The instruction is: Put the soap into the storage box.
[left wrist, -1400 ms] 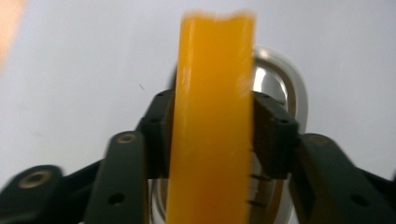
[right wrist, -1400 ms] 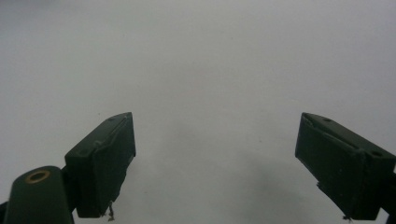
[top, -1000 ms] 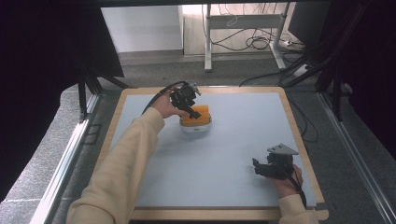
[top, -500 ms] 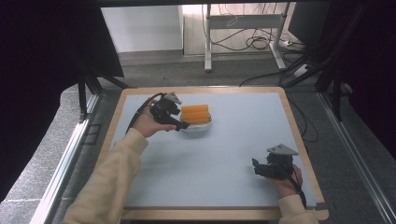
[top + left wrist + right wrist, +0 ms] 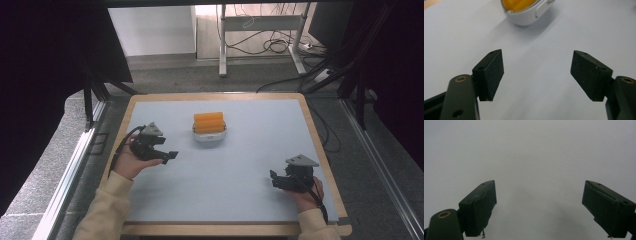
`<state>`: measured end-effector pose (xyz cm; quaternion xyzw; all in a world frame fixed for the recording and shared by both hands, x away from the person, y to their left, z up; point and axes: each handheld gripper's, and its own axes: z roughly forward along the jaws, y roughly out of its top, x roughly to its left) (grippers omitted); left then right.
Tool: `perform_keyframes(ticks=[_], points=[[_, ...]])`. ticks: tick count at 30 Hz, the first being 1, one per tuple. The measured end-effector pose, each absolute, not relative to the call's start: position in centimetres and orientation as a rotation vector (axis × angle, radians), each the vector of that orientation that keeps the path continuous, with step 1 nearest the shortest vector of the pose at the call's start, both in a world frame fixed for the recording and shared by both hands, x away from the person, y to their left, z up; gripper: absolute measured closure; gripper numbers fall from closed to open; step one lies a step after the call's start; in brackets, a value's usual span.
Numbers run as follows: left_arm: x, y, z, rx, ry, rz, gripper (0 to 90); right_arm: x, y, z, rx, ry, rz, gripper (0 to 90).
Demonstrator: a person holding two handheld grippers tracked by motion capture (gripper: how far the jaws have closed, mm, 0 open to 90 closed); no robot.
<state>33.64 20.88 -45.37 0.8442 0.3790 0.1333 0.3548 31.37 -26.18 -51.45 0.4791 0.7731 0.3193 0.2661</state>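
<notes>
The left tongs [image 5: 171, 154] gape wide and empty, just opened, clear of the small white bowl of orange blocks [image 5: 209, 128] standing alone mid-desk [image 5: 260, 150], while the right tongs [image 5: 273, 178] rest wide and empty.

Bowl [image 5: 209, 135] with block [image 5: 208, 122] in it sits on table [image 5: 240, 165] ahead and right of left gripper [image 5: 170, 156] fingers, well apart; right gripper [image 5: 273, 179] lies near table's front right, far from bowl.

White bowl [image 5: 526, 15] of orange pieces [image 5: 517, 4] cut off by top edge, contents too blurred to identify
</notes>
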Motion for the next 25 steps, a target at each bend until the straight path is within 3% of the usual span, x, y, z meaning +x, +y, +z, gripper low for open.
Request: perform_keyframes(ticks=[11, 25], points=[[29.7, 22.7, -48.1, 2.18, 1.094, 0.338, 23.0, 31.4, -26.2, -51.3, 1.28, 2.085, 0.884, 12.6], [29.7, 23.1, -48.1, 2.177, 1.088, 0.373, 21.7, 31.2, -26.5, -50.7, 1.263, 2.055, 0.946, 12.6]])
